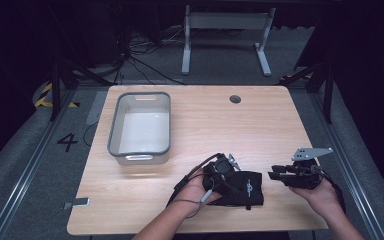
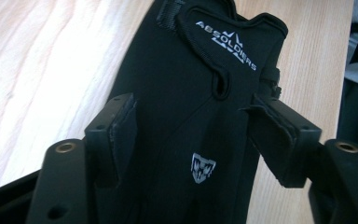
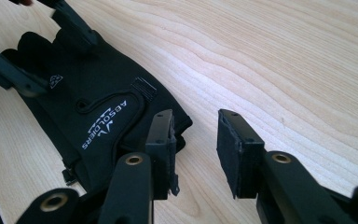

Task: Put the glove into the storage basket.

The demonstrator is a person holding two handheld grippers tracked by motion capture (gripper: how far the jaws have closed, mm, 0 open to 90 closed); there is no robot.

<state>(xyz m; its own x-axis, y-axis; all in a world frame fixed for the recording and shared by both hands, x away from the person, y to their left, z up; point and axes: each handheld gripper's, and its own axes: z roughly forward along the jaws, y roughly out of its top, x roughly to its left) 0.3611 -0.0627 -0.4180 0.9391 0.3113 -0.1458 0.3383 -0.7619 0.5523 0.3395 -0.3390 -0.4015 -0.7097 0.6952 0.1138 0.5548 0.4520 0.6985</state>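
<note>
The left hand-held gripper [image 2: 193, 135] straddles the black glove [image 2: 186, 107], jaws spread at either edge, not yet pinching. The right hand-held gripper [image 3: 196, 149] gapes empty at the cuff, 3 o'clock of the glove, which lies flat near the table's [image 1: 205, 120] front edge. It looks soft, light and floppy (best pinched at the cuff). A grey bin [image 1: 114, 131] waits at 10 o'clock.

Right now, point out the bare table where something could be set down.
Free: the wide stretch right of the grey bin up to the cable hole, and the near-left corner. Crowded: the near edge, where the left gripper straddles the black glove beside the right gripper.
</note>
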